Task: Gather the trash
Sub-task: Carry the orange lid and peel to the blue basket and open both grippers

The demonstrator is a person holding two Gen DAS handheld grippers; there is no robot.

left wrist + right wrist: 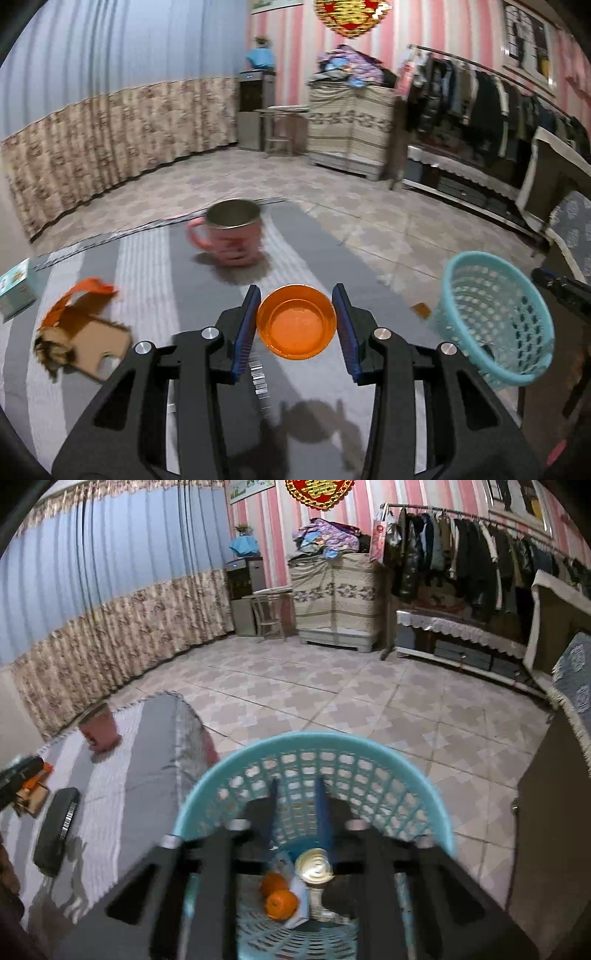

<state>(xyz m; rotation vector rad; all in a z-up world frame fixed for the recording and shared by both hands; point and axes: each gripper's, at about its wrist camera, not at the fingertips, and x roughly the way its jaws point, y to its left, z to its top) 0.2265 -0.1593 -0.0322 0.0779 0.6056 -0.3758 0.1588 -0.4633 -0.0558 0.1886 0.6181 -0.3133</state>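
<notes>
In the left wrist view my left gripper (296,314) is shut on a small round orange cup (296,325), its blue pads pressed to both sides, above the grey striped tablecloth (147,266). A teal mesh basket (495,321) stands off the table's right edge. In the right wrist view my right gripper (296,786) hangs open over that basket (369,753) with nothing between its fingers. Below them in the basket lie a tin can (315,867), two orange pieces (280,895) and a white packet (297,893). A torn cardboard scrap with an orange ribbon (85,325) lies on the cloth at the left.
A pink mug (231,236) stands at the table's far side. A small box (14,288) sits at its left edge and a black case (55,830) lies on the cloth. Tiled floor, a cabinet and a clothes rack (480,554) are beyond.
</notes>
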